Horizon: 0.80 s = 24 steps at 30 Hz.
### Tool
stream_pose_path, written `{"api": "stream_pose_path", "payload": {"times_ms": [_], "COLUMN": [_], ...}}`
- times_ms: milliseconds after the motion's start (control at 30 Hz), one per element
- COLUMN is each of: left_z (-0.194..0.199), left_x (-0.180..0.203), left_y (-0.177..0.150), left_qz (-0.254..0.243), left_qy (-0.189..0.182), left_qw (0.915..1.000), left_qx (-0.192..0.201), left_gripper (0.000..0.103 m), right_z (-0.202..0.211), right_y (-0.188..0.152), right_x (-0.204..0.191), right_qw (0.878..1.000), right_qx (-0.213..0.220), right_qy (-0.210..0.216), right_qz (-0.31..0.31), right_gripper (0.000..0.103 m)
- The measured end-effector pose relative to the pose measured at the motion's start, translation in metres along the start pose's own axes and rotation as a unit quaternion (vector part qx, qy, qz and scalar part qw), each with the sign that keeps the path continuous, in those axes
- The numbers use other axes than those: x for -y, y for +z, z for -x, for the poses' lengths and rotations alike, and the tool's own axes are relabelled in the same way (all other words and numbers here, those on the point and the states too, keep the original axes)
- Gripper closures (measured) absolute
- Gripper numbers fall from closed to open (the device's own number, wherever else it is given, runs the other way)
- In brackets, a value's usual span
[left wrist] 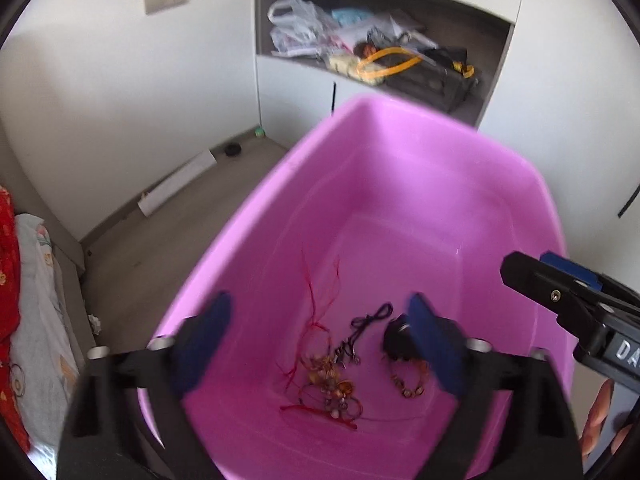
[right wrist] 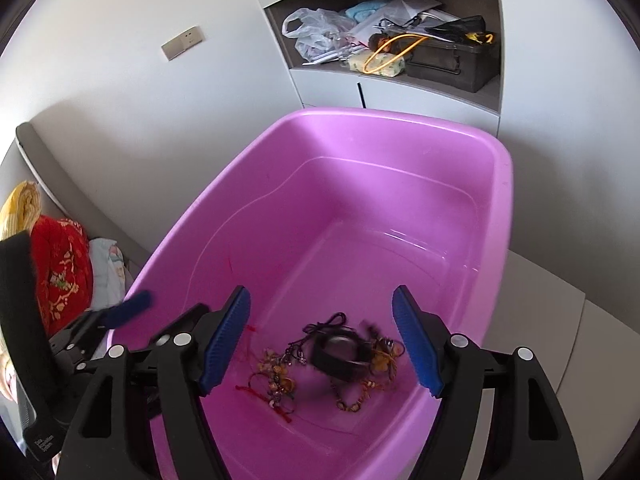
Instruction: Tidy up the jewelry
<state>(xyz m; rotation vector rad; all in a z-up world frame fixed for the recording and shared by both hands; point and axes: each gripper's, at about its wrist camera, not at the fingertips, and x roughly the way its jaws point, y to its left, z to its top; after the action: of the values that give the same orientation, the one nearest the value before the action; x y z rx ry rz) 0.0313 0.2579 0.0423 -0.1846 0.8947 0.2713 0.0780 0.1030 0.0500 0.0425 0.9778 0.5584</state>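
Grippers, two of them, are hanging over one pink tub, each pointing down into it. The left gripper is standing released, its blue pads spread wide with nothing pressed between them. The right gripper is likewise gaping, empty, its ribbed blue pads well apart.

Jewelry is lying in a loose heap on the tub floor, at the near end, below both sets of fingers. Counting the pieces exactly is not possible, as they are tangled: red cord is trailing up the floor, beaded strands are bunching in the middle, a dark cord is looping above them, and one beaded bracelet is lying slightly apart to the right.

The right wrist view is showing one black, blurred band-like object among the heap; in the left view the right-hand pad is partly covering it. The left view alone is showing fingertips of a person's hand at the lower right, beside the right gripper's body. The right view alone is showing a red embroidered cloth and a yellow one at the far left.

Beyond the tub, one open shelf niche is holding plastic bags, papers, a yellow loop and a dark case.
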Motion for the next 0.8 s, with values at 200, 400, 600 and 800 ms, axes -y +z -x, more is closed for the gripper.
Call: {"api": "stream_pose_path", "payload": {"times_ms": [200,400,600,800], "left_z": [-0.001,0.004,0.014,0.022], "left_x": [0.002,0.004,0.008,0.007], "left_y": [0.003,-0.003,-0.006,-0.008], "left_qz": [0.010,0.014,0.012,0.020], "left_qy": [0.012,0.018,0.022,0.021], "left_qw": [0.9990,0.9979,0.9977,0.9971], "left_qx": [-0.041,-0.060,-0.063,-0.071], "left_gripper": [0.007,0.007,0.007,0.007], "right_z": [0.006,0.012,0.023,0.031], "right_y": [-0.009,-0.018,-0.025,-0.029], "right_x": [0.002,-0.002,-0.004,-0.005], "right_qw": [1.000,0.999,0.999,0.999], "right_qx": [-0.014,-0.031,-0.036,-0.044], "right_qy": [-0.012,-0.011,-0.003,-0.015], "right_qz": [-0.011,-0.009,-0.017,-0.020], "right_gripper": [0.033,0.033,0.033,0.033]}}
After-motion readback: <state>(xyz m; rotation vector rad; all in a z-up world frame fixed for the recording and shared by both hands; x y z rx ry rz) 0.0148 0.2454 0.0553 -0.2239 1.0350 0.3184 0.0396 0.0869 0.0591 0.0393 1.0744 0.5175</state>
